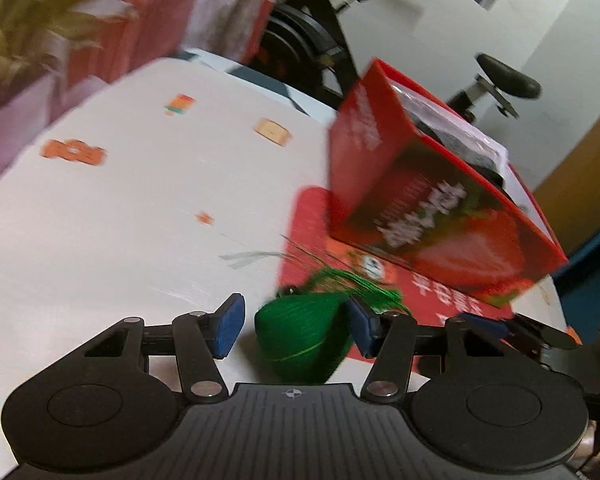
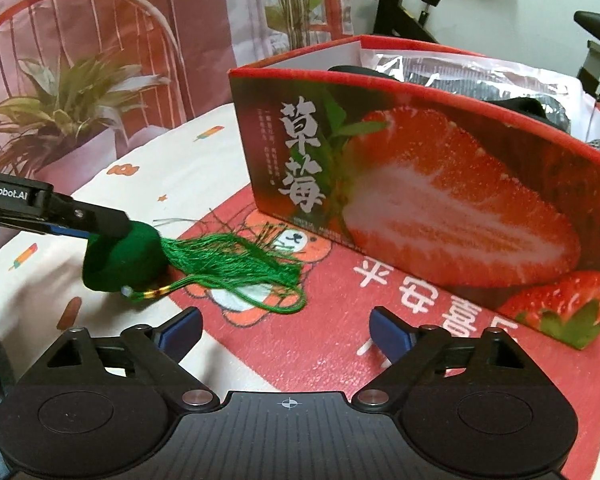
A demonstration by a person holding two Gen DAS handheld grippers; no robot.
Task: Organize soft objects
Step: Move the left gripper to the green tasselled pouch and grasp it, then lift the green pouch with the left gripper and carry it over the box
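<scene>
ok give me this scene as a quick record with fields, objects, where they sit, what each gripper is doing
surface: white printed cloth with a red mat
soft item: green tasselled pouch at the mat's edge
container: red strawberry box, open top, standing on the mat
box contents: dark items and clear plastic
left gripper: jaws around the pouch, one pad not yet touching
right gripper: open, empty, over the mat

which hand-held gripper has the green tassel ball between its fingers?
The left hand-held gripper: the green tassel ball sits between its blue pads. The right hand-held gripper is open over the red mat, nothing between its fingers.
</scene>
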